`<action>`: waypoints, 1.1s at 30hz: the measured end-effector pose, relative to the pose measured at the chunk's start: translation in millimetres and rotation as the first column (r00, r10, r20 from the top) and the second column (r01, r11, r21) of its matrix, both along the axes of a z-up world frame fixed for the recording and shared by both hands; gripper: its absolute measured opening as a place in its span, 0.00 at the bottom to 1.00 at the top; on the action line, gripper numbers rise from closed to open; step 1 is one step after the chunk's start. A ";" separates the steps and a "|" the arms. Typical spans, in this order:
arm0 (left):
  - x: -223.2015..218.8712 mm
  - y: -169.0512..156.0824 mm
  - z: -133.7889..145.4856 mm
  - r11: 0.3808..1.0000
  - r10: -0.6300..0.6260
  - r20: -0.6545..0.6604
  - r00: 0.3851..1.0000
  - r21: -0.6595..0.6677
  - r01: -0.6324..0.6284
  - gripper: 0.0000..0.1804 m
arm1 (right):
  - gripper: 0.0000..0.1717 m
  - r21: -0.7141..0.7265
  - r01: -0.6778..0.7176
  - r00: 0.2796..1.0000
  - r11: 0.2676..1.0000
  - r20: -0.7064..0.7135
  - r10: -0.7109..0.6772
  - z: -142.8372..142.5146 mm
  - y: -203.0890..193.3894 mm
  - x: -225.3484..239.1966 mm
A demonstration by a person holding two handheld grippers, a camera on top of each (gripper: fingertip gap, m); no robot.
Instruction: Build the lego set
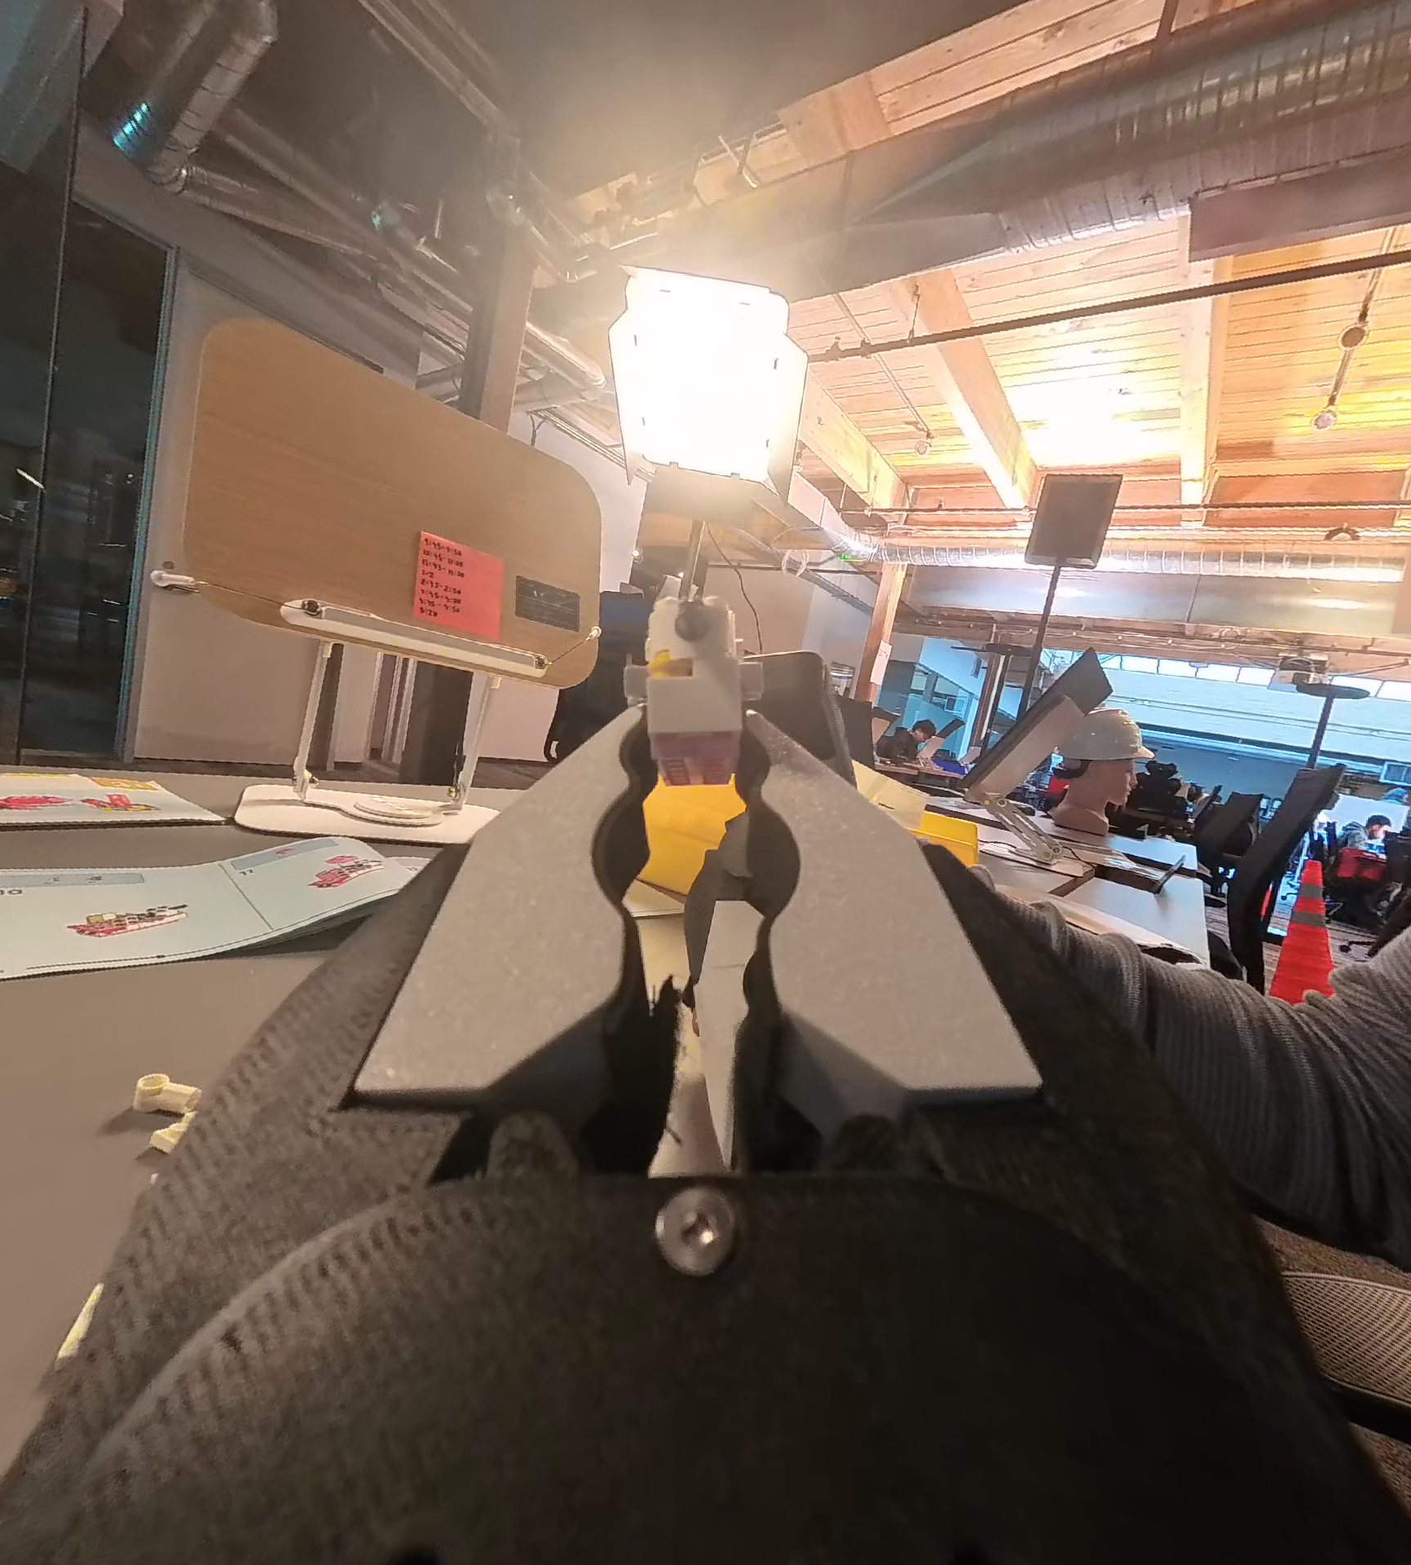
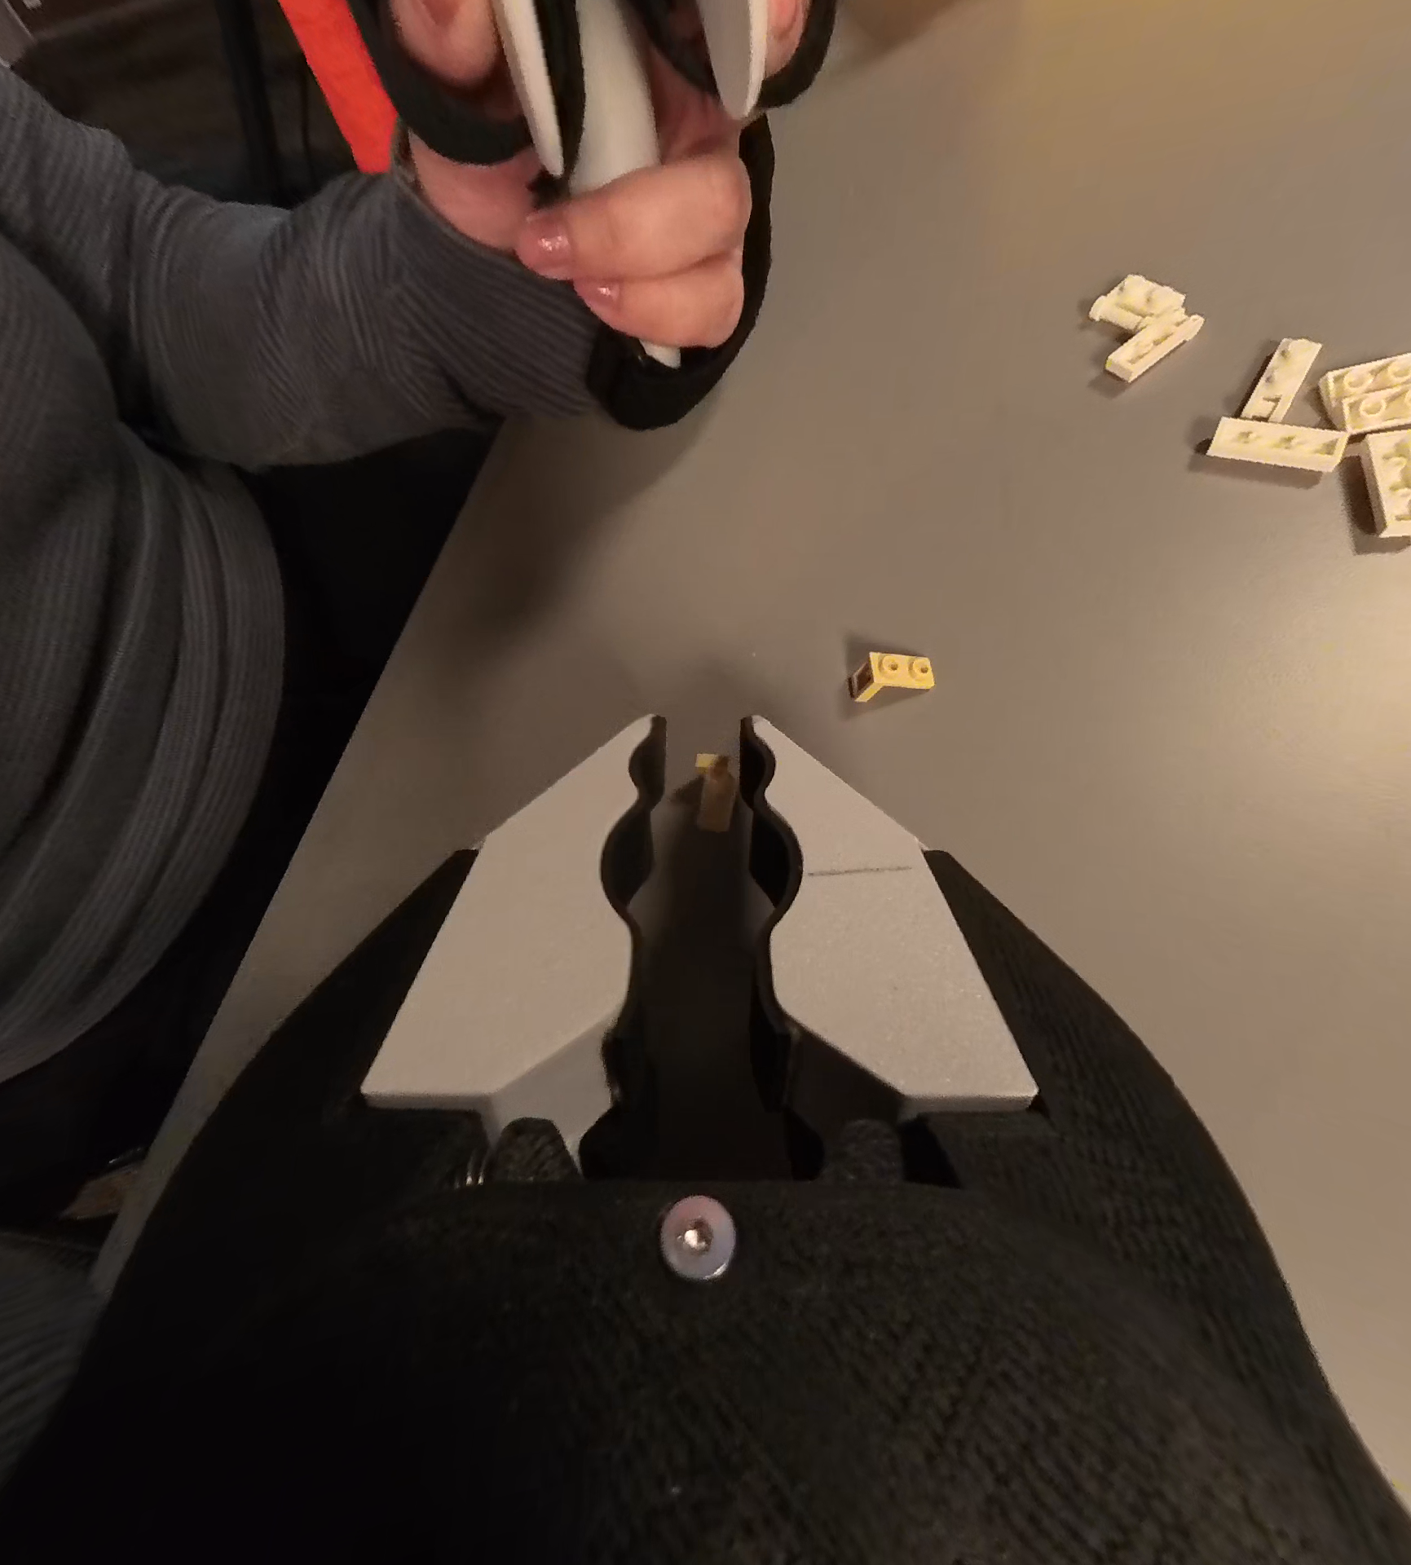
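Left gripper: my left gripper points up and out over the table. Its fingers are nearly closed and they pinch a small brick model at the tips — grey and white on top, dark red at the bottom, with a bit of yellow and a black ball knob.

Behind it: a bright lamp shines right past the model. A yellow bin shows through the gap lower down.

Left of it: a wooden board on a white stand has a pink note stuck on it. Building booklets lie open on the grey table, and two cream pieces sit close to me.

Right gripper: my right gripper looks down at the grey table. Its fingers are a little way apart. A tiny yellow piece sits between them — it is blurry and I cannot tell if the pads press on it.

Near it: one yellow bracket brick lies just to the right. A pile of cream bricks lies well apart, up at the right edge.

Hand: a hand in a grey sleeve grips the other tool's handle at the top.
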State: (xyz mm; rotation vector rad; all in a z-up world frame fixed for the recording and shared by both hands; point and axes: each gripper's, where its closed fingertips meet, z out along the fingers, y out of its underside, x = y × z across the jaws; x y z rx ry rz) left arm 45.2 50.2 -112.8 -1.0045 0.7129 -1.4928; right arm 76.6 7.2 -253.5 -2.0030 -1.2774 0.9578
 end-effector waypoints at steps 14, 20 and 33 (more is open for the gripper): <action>1.0 -2.7 0.1 1.000 -0.020 0.000 1.000 0.004 0.020 0.09 | 0.11 -0.009 0.028 0.997 1.000 0.071 -0.027 -8.0 -5.4 13.9; 0.8 -3.2 0.7 1.000 -0.026 0.003 1.000 0.002 0.026 0.09 | 0.03 0.029 0.003 0.985 1.000 0.172 -0.008 -11.6 -3.2 4.9; -15.0 -1.4 12.3 0.996 0.067 0.076 0.995 0.055 -0.071 0.09 | 0.03 -0.204 0.117 0.471 0.972 0.873 0.127 -13.7 -16.9 93.4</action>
